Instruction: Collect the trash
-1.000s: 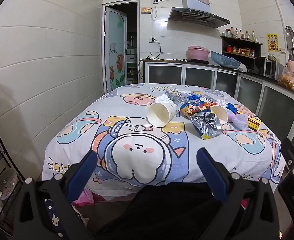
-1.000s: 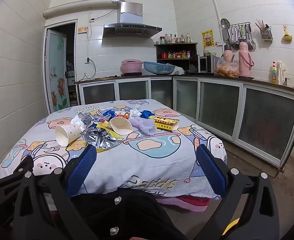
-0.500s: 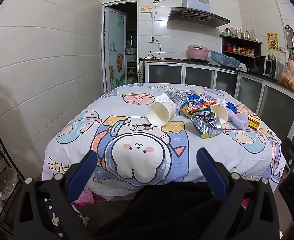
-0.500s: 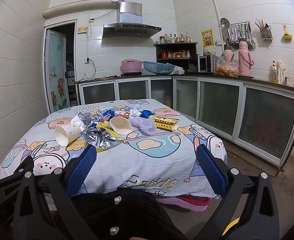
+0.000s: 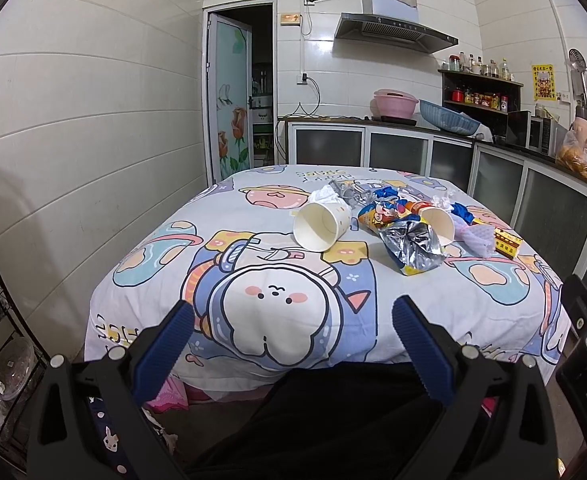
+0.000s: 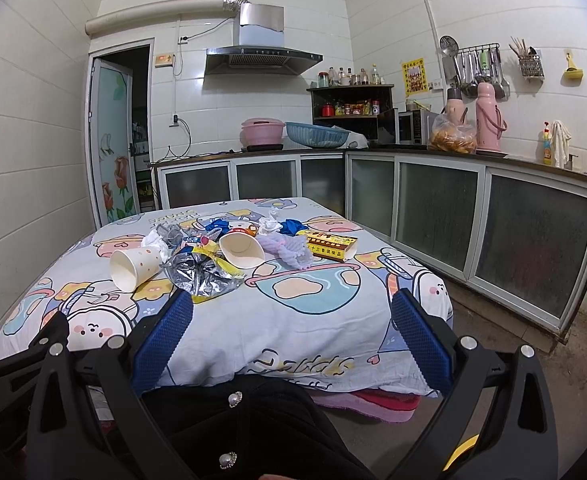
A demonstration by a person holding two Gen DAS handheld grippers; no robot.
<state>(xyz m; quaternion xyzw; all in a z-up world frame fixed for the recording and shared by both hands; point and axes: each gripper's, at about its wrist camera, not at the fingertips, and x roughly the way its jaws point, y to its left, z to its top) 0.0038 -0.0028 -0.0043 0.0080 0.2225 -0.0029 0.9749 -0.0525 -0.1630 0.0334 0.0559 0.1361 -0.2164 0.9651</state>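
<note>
Two grippers: left gripper (image 5: 292,316) and right gripper (image 6: 291,312) hovering, jaws spread, gripping nothing.
Trash: paper cup (image 5: 320,226) and foil snack bag (image 5: 412,245) lying on the tabletop (image 5: 253,280).

Two cups (image 5: 322,225) on table (image 5: 165,276) — wrapper (image 5: 411,245) between, box (image 5: 507,242) rightmost.

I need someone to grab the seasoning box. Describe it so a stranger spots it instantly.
Find the table under the cartoon cloth. Its trash pile ends, on the side toward the glass-fronted cabinets, at the yellow box: the only flat, rectangular, printed carton among cups and crumpled wrappers.
</note>
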